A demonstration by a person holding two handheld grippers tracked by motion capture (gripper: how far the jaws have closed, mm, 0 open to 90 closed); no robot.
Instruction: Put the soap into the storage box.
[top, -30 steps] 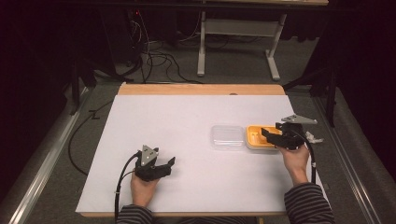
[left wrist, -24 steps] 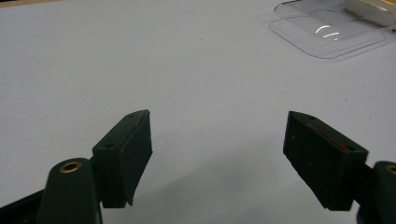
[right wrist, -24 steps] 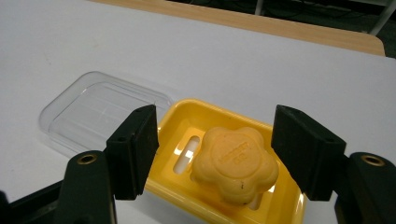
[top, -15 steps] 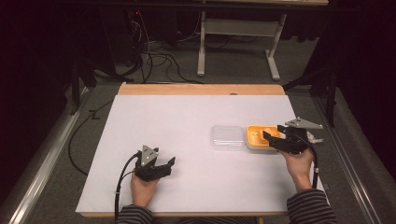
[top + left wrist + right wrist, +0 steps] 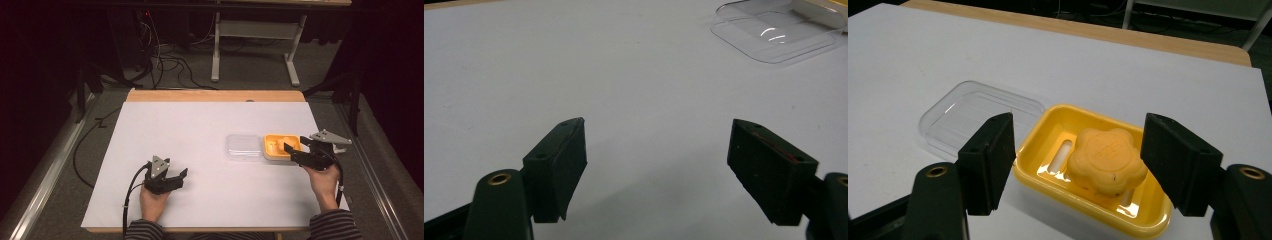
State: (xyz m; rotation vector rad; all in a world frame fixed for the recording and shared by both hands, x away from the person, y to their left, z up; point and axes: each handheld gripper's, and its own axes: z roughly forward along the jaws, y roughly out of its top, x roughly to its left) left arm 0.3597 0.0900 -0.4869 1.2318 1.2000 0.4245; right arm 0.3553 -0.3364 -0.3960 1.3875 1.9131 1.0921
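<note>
Evidently right gripper (image 5: 1075, 165), jaws just opening and empty, has left soap (image 5: 1107, 161) seated in yellow dish (image 5: 1048, 172), clear lid (image 5: 965, 112) beside.

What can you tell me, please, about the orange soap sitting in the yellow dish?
The soap is an orange, flower-shaped bar with rounded lobes and a faint embossed pattern on its matte top. It looks whole and dry. It lies flat inside the glossy yellow dish, over the slots in the dish's floor, touching nothing else. The dish stands on the white table, beside a clear lid.
</note>
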